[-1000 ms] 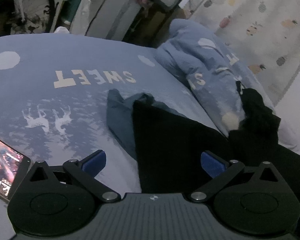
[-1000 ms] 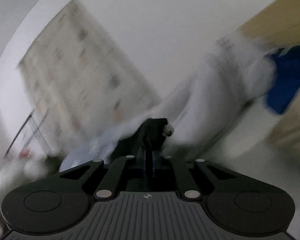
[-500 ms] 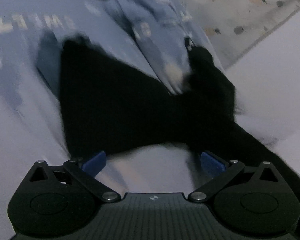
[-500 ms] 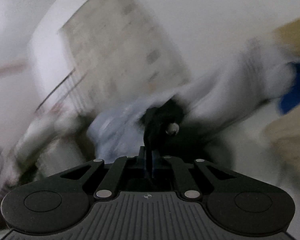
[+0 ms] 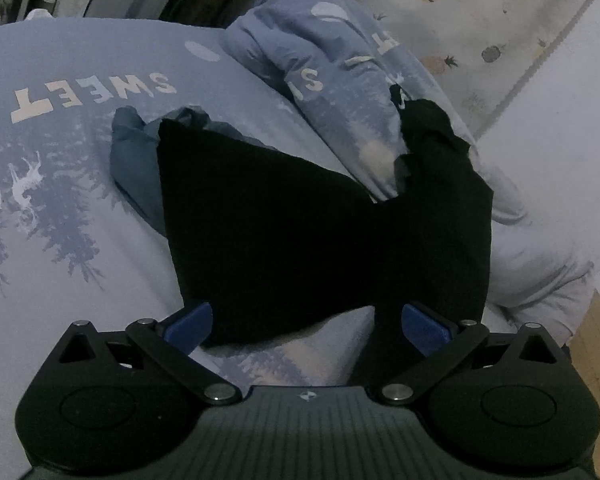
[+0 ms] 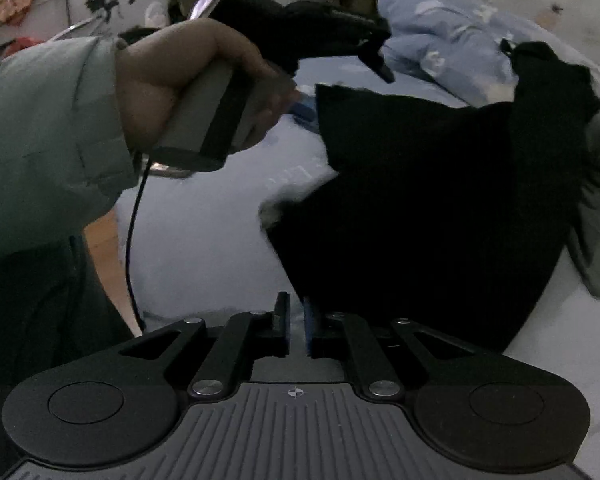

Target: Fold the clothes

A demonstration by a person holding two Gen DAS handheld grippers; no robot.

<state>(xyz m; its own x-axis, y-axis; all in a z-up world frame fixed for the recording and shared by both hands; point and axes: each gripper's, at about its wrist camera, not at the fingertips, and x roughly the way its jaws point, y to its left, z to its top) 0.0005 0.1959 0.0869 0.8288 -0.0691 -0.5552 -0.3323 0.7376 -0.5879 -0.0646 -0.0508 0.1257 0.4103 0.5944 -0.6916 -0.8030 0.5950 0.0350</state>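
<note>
Black garment lies spread on the bed, partly over a blue-grey garment, its far right corner against the bunched duvet. Left gripper hovers at the near edge, jaws wide. Right gripper: jaws narrow, nearly closed; whether they pinch the black garment's edge cannot be told.

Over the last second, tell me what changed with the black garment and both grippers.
The right gripper came down from facing the wall to bed level; its narrow gap makes its hold on the black fabric garment unclear. The left gripper stayed open, now close over the garment's near edge. The blue patterned duvet stayed bunched.
</note>
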